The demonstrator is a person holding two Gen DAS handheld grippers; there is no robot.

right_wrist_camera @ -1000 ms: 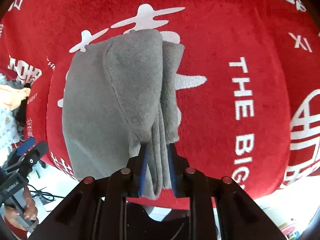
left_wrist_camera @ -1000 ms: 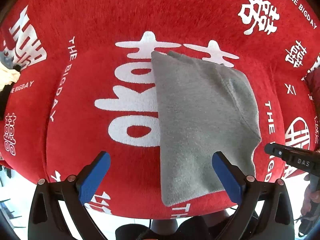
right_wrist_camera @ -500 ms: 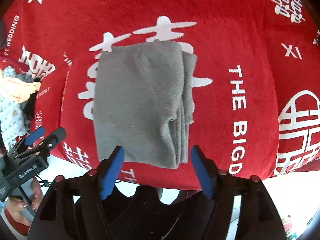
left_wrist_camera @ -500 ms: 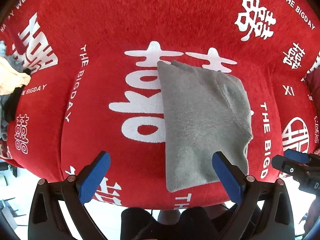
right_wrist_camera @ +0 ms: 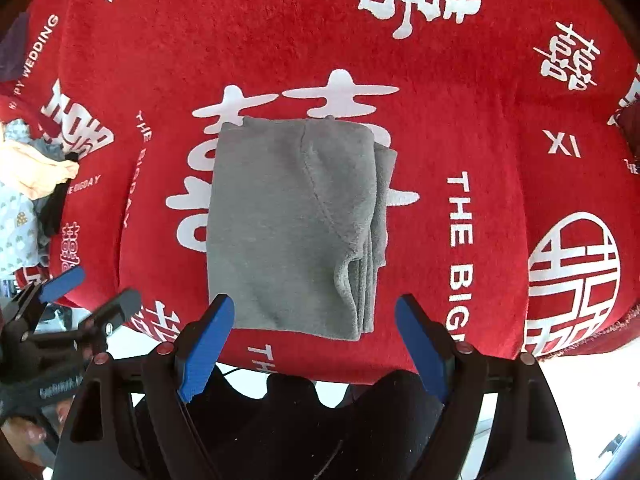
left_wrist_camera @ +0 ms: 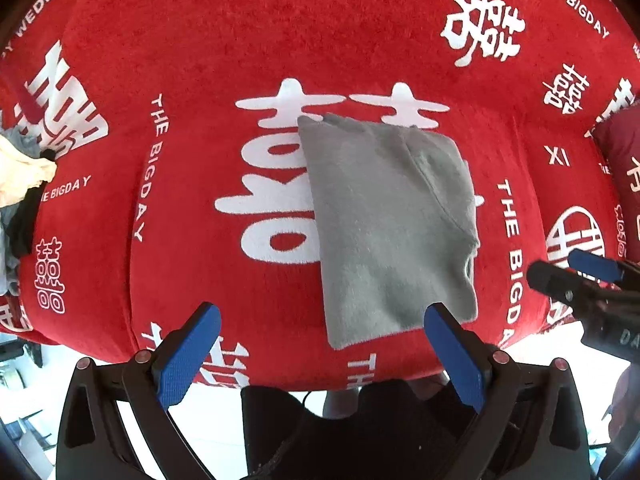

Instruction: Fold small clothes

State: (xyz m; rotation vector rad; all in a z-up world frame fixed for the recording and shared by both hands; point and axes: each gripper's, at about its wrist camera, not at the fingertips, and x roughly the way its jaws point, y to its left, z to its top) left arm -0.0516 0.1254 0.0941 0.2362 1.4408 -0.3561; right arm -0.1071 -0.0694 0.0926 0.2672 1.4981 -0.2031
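A grey fleece garment (left_wrist_camera: 384,220) lies folded into a rectangle on the red printed cloth (left_wrist_camera: 280,40), its layered edges on the right side; it also shows in the right wrist view (right_wrist_camera: 292,220). My left gripper (left_wrist_camera: 320,312) is open and empty, held back above the garment's near left edge. My right gripper (right_wrist_camera: 314,302) is open and empty, just in front of the garment's near edge. Each gripper shows at the edge of the other's view: the right one (left_wrist_camera: 576,276) and the left one (right_wrist_camera: 88,292).
A heap of other clothes, cream, black and patterned white, lies at the far left (left_wrist_camera: 20,184) and shows in the right wrist view (right_wrist_camera: 28,184). The red cloth's front edge (right_wrist_camera: 360,364) runs just beyond my fingers, with white floor below.
My right gripper let go of the grey garment's folded edge, opened and drew back. The garment now lies flat. My left gripper also drew back slightly, staying open.
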